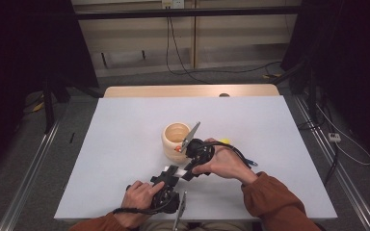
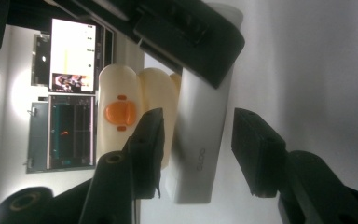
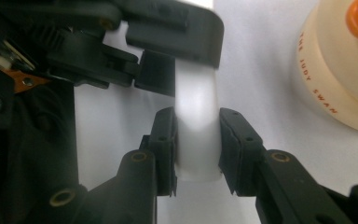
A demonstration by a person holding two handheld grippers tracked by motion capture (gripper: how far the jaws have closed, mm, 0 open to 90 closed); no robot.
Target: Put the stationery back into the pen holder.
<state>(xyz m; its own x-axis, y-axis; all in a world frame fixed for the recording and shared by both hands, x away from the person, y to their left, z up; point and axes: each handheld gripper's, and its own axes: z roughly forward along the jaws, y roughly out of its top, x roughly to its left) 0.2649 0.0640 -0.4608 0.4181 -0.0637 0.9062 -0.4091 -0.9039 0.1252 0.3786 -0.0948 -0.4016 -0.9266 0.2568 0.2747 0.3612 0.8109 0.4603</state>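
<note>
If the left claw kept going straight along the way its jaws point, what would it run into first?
Most likely the right claw, clamped across the far end of the white bar that lies between the left claw's own jaws. The cream duck-faced pot sits off to one side; depth is hard to judge.

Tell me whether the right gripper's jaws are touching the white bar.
Touching. In the right gripper view, both pads of the right gripper press flat against the sides of the white bar, with no gap on either side.

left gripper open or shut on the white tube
Open. In the left gripper view the left gripper has the white tube between its jaws, but a clear gap remains at one pad.
</note>
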